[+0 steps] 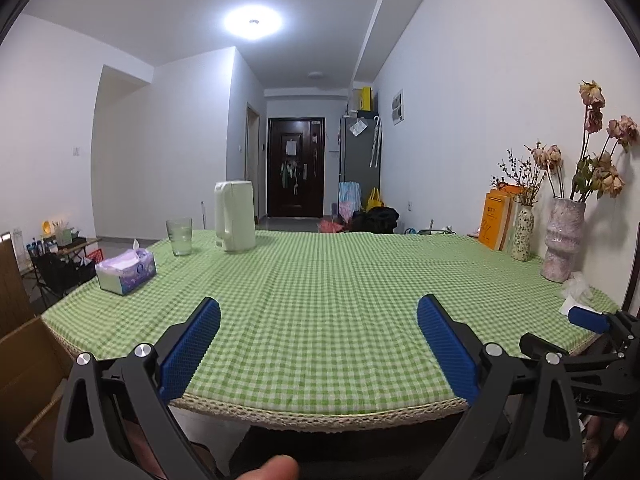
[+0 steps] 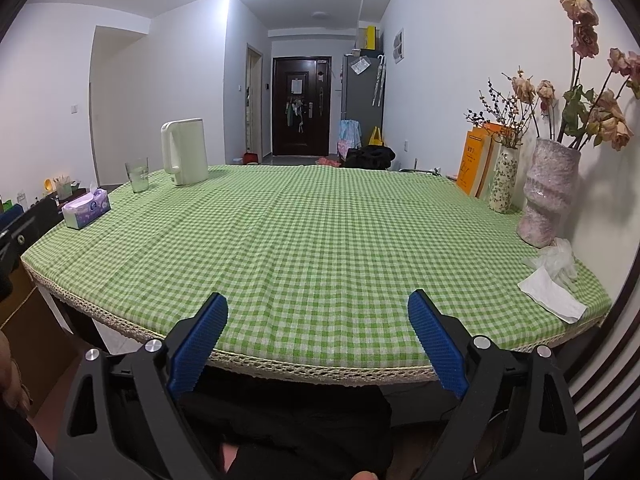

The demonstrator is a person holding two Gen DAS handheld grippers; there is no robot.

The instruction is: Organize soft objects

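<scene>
A purple and white tissue pack (image 1: 126, 272) (image 2: 86, 208) lies near the table's left edge. At the right edge, a flat white tissue (image 2: 552, 294) rests beside a crumpled clear plastic bag (image 2: 559, 259), partly seen in the left wrist view as a white tissue (image 1: 570, 303) under the bag (image 1: 577, 285). My left gripper (image 1: 319, 310) is open above the table's near edge, holding nothing. My right gripper (image 2: 318, 306) is open too, empty, at the near edge; its blue fingertip (image 1: 588, 319) shows at the far right of the left wrist view.
The table wears a green checked cloth (image 1: 320, 280) (image 2: 304, 232). A glass (image 1: 179, 237) and a cream kettle (image 1: 235, 216) stand at the far left. Two vases (image 2: 548, 194) with dried flowers and orange books (image 2: 476, 162) line the right wall. A cardboard box (image 1: 28, 364) sits left of the table.
</scene>
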